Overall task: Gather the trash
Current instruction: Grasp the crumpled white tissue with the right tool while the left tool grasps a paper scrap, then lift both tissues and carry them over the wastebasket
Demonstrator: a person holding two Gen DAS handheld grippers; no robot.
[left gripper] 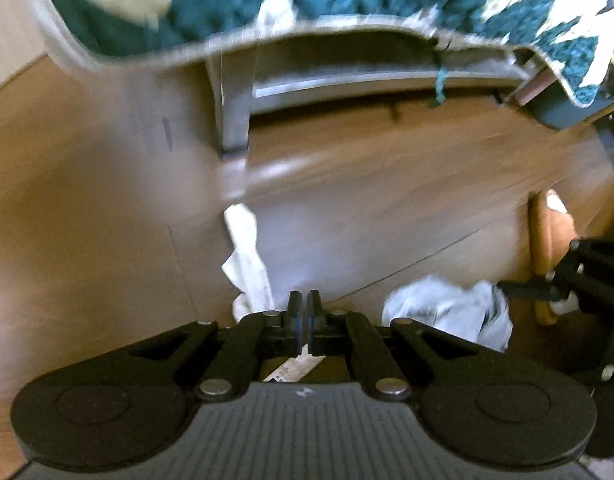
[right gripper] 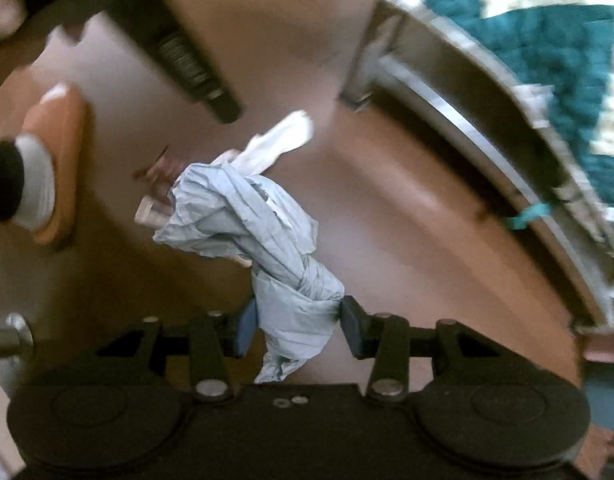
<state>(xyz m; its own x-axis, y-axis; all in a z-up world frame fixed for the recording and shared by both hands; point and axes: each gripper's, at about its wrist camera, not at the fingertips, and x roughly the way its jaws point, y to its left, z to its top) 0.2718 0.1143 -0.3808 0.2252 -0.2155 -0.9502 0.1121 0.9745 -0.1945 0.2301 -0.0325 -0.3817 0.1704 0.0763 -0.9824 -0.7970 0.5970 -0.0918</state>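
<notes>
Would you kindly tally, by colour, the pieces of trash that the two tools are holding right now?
white crumpled paper: 1
blue-grey crumpled bag: 1
Total: 2

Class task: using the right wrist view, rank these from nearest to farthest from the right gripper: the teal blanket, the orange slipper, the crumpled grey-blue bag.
1. Crumpled grey-blue bag, clamped in the right gripper.
2. Orange slipper, on the floor, left.
3. Teal blanket, on the bed, upper right.
</notes>
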